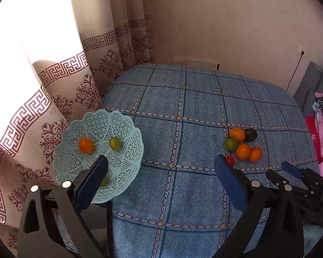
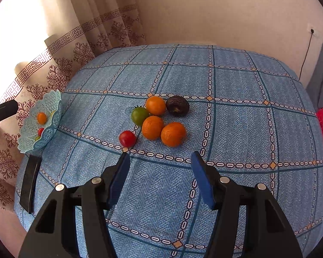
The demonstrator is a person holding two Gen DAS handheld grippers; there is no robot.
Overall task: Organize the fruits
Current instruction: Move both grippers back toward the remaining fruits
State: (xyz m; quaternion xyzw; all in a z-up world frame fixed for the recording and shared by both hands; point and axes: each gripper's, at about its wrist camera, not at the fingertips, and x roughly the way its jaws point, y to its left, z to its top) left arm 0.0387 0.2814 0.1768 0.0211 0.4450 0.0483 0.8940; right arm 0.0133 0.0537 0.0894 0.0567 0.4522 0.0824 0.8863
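Right gripper, jaws apart and empty — just short of the fruit cluster.

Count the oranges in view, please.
4. One lies in the basket: orange. Three lie on the table. The basket wall may hide more.

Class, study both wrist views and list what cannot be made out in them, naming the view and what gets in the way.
- Left wrist view: a green fruit in the basket is mostly behind the left gripper finger.
- Left wrist view: the red tomato is half covered by the other finger.
- Right wrist view: the basket's near wall screens its lower fruit.
- Right wrist view: the dark flat object is unidentifiable.
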